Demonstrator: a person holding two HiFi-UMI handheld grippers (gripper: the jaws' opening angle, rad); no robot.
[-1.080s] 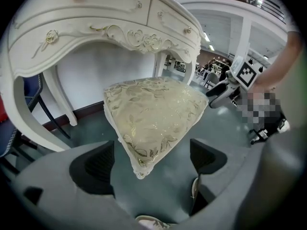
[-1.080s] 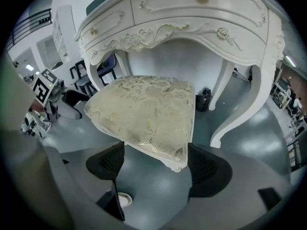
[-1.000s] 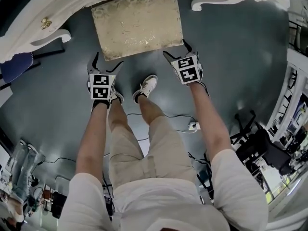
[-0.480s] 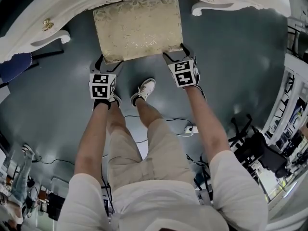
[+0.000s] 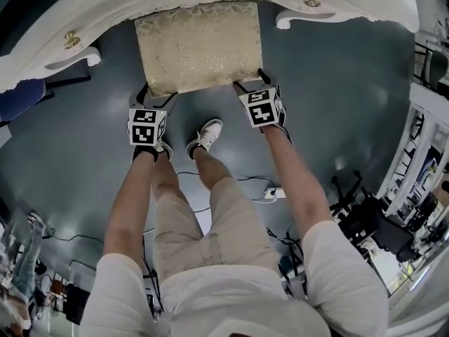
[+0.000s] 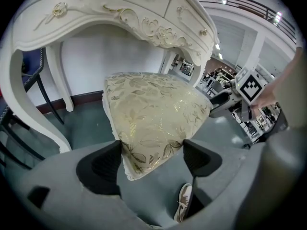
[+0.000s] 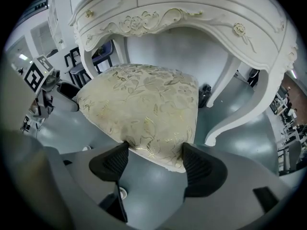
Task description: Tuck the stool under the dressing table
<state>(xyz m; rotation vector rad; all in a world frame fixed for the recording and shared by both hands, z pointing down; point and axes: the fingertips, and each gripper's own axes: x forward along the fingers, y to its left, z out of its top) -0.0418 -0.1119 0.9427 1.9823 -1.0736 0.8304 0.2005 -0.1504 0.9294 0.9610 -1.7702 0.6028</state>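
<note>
The stool [image 5: 200, 44], with a cream and gold cushion, stands on the grey floor with its far edge under the white dressing table [image 5: 105, 5]. My left gripper [image 5: 158, 95] grips the cushion's near left corner, and my right gripper [image 5: 251, 83] grips the near right corner. Both pairs of jaws have just been closing, with the cushion between them. In the left gripper view the pads [image 6: 108, 164] press the corner of the stool [image 6: 153, 109] from both sides. The right gripper [image 7: 156, 162] likewise pinches the cushion edge [image 7: 144, 104].
The table's curved white legs [image 5: 77, 53] [image 5: 295, 20] flank the stool. A blue chair [image 5: 21, 97] stands at far left. The person's shoe [image 5: 203, 137] is just behind the stool. A cable and power strip [image 5: 270, 192] lie on the floor, with shelving [image 5: 421, 167] at right.
Both grippers have come up onto the stool's near corners and their jaws have narrowed onto the cushion. The stool's far edge now sits slightly further under the table.
</note>
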